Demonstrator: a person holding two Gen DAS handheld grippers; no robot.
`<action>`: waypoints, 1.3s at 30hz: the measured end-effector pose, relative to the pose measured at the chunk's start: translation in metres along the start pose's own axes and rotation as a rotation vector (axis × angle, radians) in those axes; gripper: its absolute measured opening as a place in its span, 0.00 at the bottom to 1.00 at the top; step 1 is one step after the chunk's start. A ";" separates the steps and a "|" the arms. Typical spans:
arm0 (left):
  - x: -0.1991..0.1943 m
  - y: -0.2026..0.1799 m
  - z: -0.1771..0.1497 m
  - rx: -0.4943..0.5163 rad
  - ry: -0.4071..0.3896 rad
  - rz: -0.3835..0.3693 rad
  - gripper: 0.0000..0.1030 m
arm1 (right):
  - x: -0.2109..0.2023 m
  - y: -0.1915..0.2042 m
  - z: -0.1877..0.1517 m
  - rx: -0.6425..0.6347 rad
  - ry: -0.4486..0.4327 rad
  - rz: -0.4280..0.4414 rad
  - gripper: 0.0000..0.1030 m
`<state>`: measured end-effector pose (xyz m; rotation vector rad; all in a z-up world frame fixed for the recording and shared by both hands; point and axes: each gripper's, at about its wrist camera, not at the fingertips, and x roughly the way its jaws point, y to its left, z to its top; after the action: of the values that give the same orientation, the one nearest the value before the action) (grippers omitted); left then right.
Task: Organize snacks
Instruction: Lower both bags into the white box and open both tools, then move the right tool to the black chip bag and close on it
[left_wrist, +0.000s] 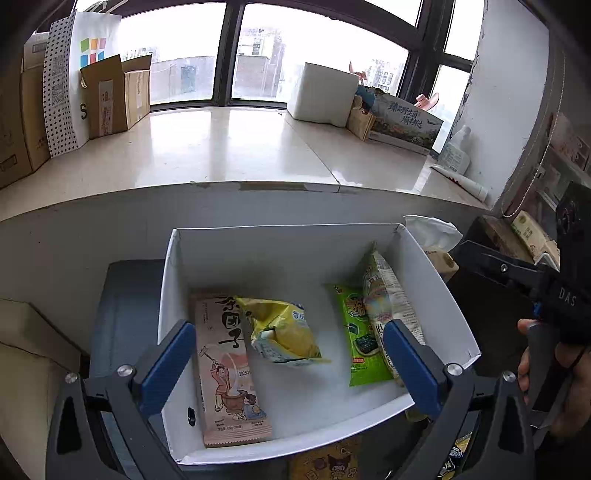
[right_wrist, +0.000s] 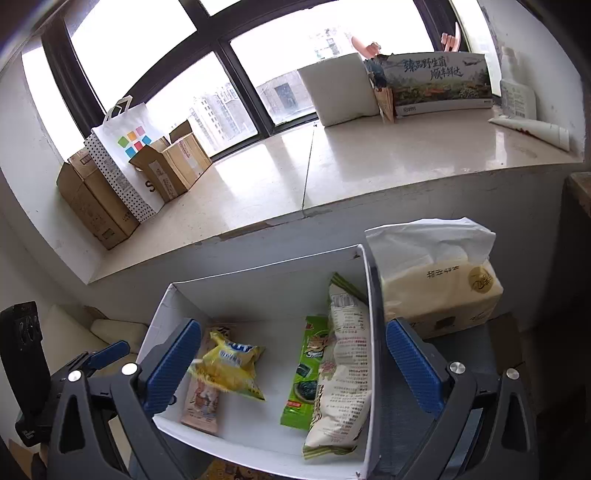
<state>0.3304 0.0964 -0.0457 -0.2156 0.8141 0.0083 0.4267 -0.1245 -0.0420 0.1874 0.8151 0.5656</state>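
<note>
- The yellow bag (left_wrist: 282, 332) rests half on the pink packet (left_wrist: 229, 365) in the white box (left_wrist: 291, 240); a careless reach could drag both.
- The pale bag (left_wrist: 388, 306) leans against the right wall over the green packet (left_wrist: 360, 339); a knock could tip it.
- Left gripper (left_wrist: 291, 363) and right gripper (right_wrist: 293, 363) hover above the box, jaws spread wide, holding nothing.

Windowsill clutter and a tissue pack

Cardboard boxes (right_wrist: 99, 206) and a dotted paper bag (right_wrist: 122, 158) crowd the sill's (left_wrist: 207, 147) left end; a white block (left_wrist: 321, 94), printed carton (right_wrist: 441, 83), bottle (right_wrist: 517, 92) and tube (right_wrist: 532, 129) sit right. Below, a tissue pack (right_wrist: 439, 284).
</note>
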 end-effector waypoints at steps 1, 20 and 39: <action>0.000 -0.001 -0.001 0.000 0.001 -0.004 1.00 | -0.002 0.000 -0.001 -0.008 -0.005 -0.007 1.00; -0.085 -0.022 -0.044 0.136 -0.074 0.010 1.00 | -0.077 0.017 -0.053 -0.123 -0.050 0.059 1.00; -0.143 -0.050 -0.195 0.110 -0.034 -0.064 1.00 | -0.142 -0.007 -0.226 -0.230 0.064 -0.065 1.00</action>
<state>0.0964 0.0209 -0.0627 -0.1372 0.7708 -0.0929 0.1861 -0.2201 -0.1084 -0.0686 0.8086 0.6016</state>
